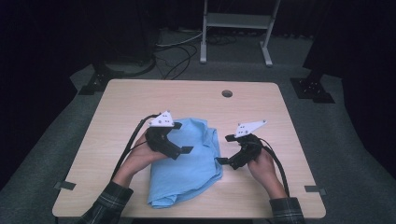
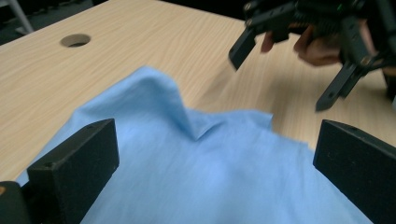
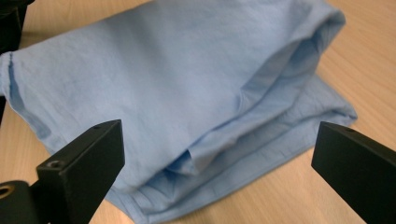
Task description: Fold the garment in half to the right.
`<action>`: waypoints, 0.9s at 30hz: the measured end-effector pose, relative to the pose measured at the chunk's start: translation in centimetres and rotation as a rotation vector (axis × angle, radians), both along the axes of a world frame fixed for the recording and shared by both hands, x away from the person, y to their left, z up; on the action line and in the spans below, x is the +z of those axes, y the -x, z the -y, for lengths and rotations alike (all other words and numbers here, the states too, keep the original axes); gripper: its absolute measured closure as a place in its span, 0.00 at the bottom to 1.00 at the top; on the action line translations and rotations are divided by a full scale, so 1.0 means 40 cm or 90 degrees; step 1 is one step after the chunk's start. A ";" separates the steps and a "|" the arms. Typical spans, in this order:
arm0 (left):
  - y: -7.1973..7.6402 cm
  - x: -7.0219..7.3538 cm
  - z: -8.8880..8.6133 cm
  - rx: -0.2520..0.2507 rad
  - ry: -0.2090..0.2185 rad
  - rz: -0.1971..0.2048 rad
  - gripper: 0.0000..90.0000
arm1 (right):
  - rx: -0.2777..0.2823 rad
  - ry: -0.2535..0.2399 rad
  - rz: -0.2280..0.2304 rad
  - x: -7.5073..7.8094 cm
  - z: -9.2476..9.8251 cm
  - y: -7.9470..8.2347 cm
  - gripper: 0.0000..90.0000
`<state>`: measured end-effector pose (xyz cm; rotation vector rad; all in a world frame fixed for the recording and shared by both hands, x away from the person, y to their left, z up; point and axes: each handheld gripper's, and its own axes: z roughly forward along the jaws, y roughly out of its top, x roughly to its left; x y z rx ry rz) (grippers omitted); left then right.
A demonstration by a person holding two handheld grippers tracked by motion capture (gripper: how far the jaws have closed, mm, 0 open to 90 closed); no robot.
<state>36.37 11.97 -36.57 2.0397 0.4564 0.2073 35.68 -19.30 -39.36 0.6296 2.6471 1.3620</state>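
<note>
High view: soft blue cloth (image 1: 189, 161) folded, rumpled on woodgrain table (image 1: 116, 107); left gripper (image 1: 180, 139), right gripper (image 1: 225, 149) jaws wide open, empty.

The desk (image 1: 196, 95) is cut by the bottom edge of the high view along its near side, and the person's sleeves run out of frame there too. The near end of the blue cloth (image 1: 187, 163) is too bunched to show how its layers lie. In the left gripper view, the right gripper (image 2: 280, 77) is blurred and cropped at the top and right edges.
</note>
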 end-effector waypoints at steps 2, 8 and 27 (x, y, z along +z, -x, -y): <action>-0.002 -0.001 -0.021 0.002 -0.016 0.004 0.00 | 0.007 -0.003 0.006 0.012 -0.011 0.000 0.03; -0.016 -0.001 -0.087 0.018 -0.025 0.008 0.00 | 0.018 -0.011 0.007 0.033 -0.059 -0.021 0.03; -0.092 -0.006 -0.118 0.011 -0.088 0.020 0.00 | 0.061 0.009 0.019 0.054 -0.203 -0.146 0.03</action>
